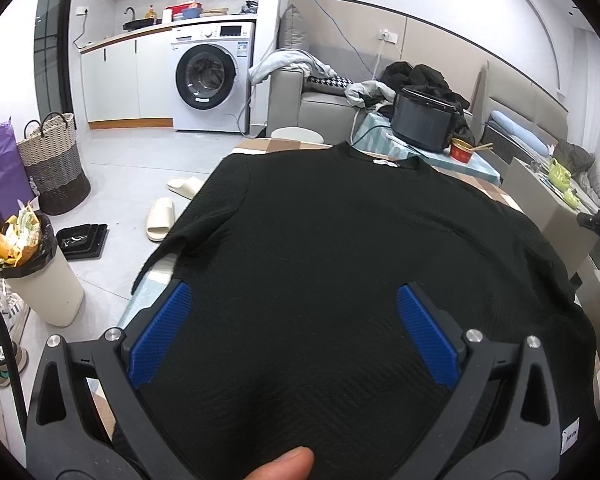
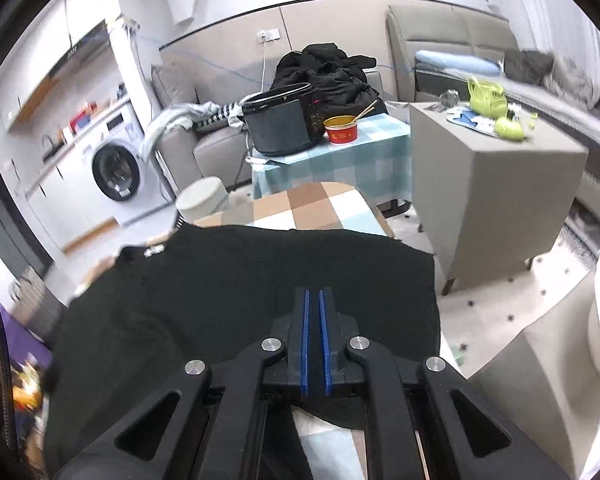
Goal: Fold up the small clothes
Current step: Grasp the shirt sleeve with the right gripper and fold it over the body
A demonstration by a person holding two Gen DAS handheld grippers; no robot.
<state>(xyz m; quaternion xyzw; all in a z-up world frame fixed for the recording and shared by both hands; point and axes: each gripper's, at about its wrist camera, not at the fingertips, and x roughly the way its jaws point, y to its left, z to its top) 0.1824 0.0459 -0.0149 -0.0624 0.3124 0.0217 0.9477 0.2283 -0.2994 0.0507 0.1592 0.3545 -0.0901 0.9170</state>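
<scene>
left gripper (image 1: pixel 294 304) jaws wide over black top (image 1: pixel 340 240), right gripper (image 2: pixel 314 304) clamped

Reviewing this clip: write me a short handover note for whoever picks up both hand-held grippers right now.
Left hand-held gripper: open, jaws wide above the black top, gripping nothing.
Right hand-held gripper: jaws closed at the top's right side; whether fabric is pinched cannot be told.
Things: the top lies spread on the checked table, collar at the far end, left sleeve hanging over the edge.
Done: top laid out flat.
Left: all folds; probably bring the right side across first, then the left sleeve.
</scene>
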